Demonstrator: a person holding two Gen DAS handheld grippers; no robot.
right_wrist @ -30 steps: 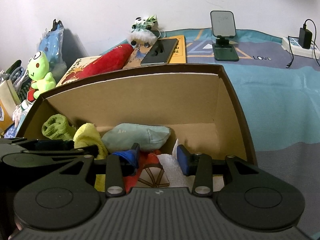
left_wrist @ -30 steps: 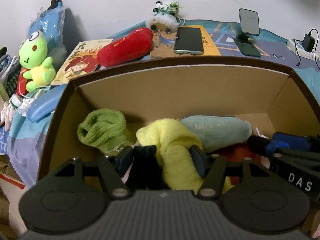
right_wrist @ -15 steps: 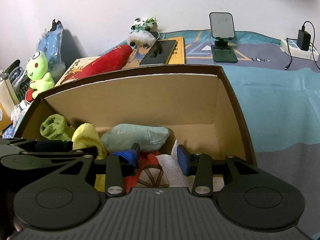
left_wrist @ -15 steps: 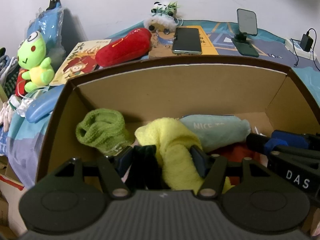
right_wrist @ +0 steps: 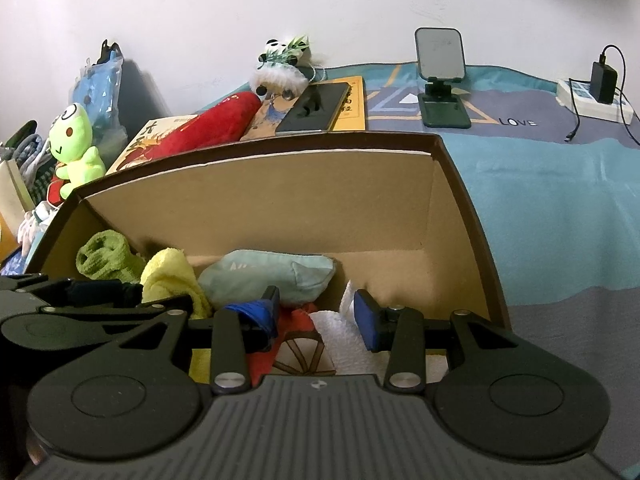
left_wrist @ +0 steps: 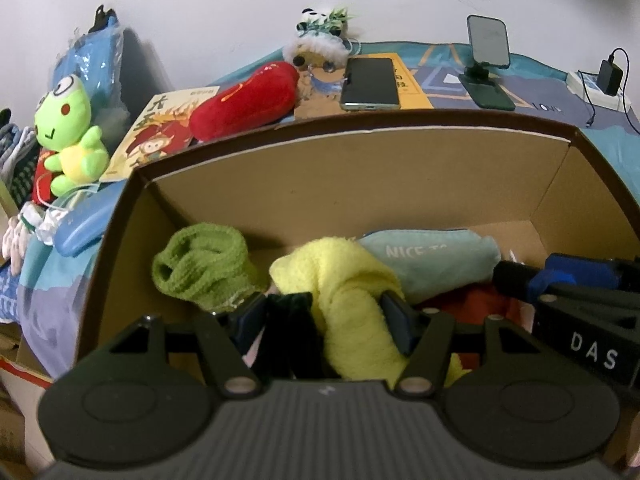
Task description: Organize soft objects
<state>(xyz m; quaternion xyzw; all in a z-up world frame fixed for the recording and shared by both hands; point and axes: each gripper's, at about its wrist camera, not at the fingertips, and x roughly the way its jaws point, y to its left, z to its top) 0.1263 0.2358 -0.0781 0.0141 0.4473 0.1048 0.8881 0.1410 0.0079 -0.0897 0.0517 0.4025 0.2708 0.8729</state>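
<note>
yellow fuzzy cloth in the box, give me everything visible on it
The yellow cloth is a fluffy, terry-like piece, bunched and rolled into a thick hump rather than folded flat. It lies inside the cardboard box, near the middle, between the green knit sock and the pale blue pouch, whose near end it overlaps. Its near part runs down between the fingers of the left gripper, beside a dark item also there. Whether the gripper is squeezing it cannot be told.
</note>
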